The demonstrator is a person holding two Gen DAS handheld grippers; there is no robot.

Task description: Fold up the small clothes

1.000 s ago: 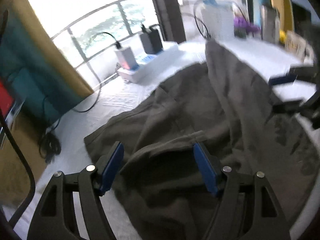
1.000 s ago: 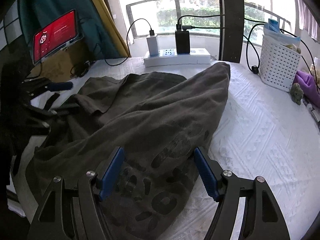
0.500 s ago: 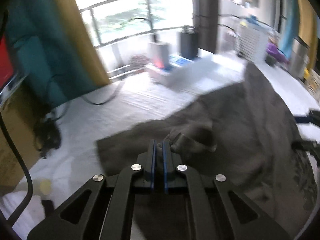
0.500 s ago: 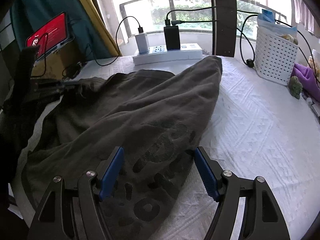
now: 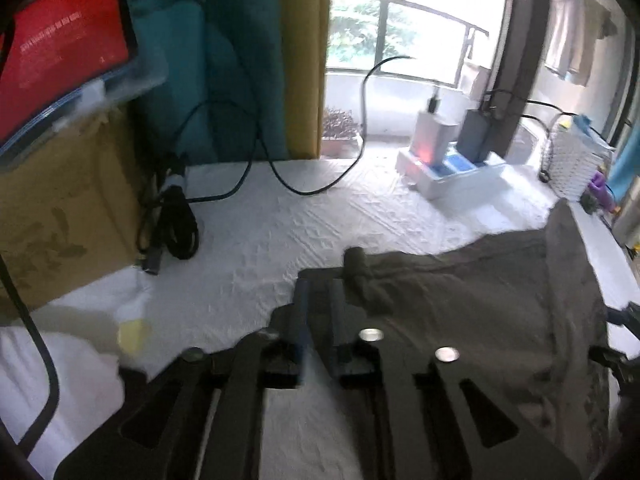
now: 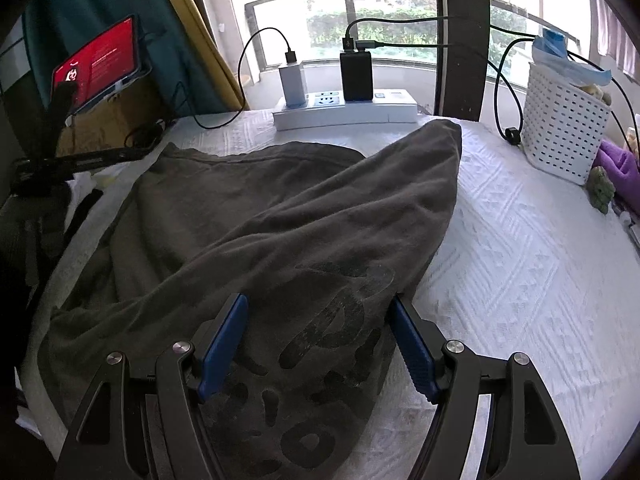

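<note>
The dark olive-grey printed cotton T-shirt [image 6: 280, 220] lies rumpled on the white textured cloth [image 6: 520, 260], under and ahead of my right gripper [image 6: 318, 344], whose jaws gape wide with nothing pinched. My left gripper [image 5: 320, 312] has just been opening, standing narrowly parted at the shirt's edge; whether cloth sits between, I cannot tell. If it's letting go, that hem may slump back. Far right, the white perforated plastic basket [image 6: 560, 128] holds a blue-and-white packet.

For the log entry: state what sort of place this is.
Probably a room in a home, by a balcony window: a bed-like white textured cover with a dark shirt on it, curtains, and a power strip with chargers.
</note>
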